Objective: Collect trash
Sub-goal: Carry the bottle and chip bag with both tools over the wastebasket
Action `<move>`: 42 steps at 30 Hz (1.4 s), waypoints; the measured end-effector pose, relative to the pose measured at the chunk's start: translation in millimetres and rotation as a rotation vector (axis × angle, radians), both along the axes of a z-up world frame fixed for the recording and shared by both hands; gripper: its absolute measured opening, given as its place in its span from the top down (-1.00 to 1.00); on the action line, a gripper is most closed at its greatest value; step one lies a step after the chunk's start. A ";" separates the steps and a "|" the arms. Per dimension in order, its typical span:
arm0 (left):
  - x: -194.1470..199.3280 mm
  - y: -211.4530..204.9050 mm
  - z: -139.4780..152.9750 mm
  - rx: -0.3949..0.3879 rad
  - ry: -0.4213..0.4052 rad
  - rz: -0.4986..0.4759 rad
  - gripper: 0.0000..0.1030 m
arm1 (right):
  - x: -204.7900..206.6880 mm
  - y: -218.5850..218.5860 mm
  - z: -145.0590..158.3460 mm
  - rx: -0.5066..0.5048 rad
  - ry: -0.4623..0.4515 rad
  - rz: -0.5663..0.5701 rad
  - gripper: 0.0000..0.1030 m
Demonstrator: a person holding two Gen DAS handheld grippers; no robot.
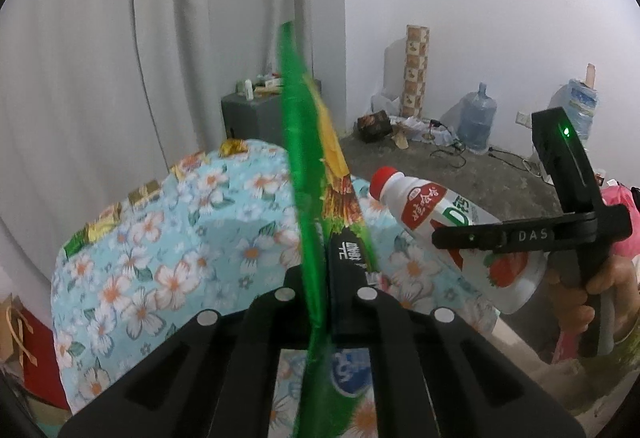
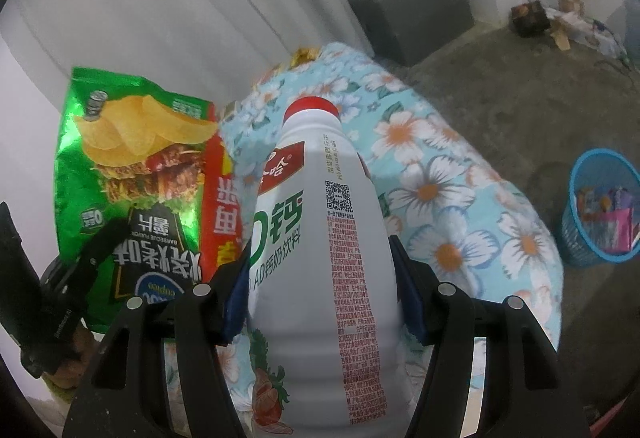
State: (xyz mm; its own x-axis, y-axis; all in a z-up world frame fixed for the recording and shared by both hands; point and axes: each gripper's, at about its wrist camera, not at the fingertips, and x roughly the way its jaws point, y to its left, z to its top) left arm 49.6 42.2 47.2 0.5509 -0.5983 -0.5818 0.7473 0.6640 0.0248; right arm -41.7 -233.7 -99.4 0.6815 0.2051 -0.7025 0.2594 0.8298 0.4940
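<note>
My left gripper (image 1: pixel 326 278) is shut on a green crisp bag (image 1: pixel 308 166), held edge-on and upright above the table. The bag's front shows in the right wrist view (image 2: pixel 128 158), with the left gripper (image 2: pixel 100 242) clamped on it. My right gripper (image 2: pixel 320 250) is shut on a white milk-drink bottle (image 2: pixel 320 238) with a red cap, gripped around its body. In the left wrist view the bottle (image 1: pixel 452 234) tilts up to the left, held by the right gripper (image 1: pixel 452 238). A blue trash basket (image 2: pixel 600 214) with wrappers inside stands on the floor at the right.
A table with a blue floral cloth (image 1: pixel 160 246) lies below both grippers, with gold-wrapped items (image 1: pixel 234 148) along its far edge. A dark cabinet (image 1: pixel 256 114) stands by the curtain. A water jug (image 1: pixel 478 116), a patterned roll (image 1: pixel 416 70) and clutter line the far wall.
</note>
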 end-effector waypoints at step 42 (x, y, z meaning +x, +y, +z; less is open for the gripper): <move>53.1 -462.7 -128.6 -0.013 0.902 -0.474 0.99 | -193.9 -285.5 -73.6 0.215 0.037 -0.848 -0.13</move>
State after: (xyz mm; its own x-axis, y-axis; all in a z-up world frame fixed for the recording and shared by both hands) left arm 102.7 -420.5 -81.4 -0.3848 -0.6502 -0.6551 0.6702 0.2912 -0.6827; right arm -235.5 -519.3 -173.0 0.6420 -0.2301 -0.7314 0.7658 0.2392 0.5969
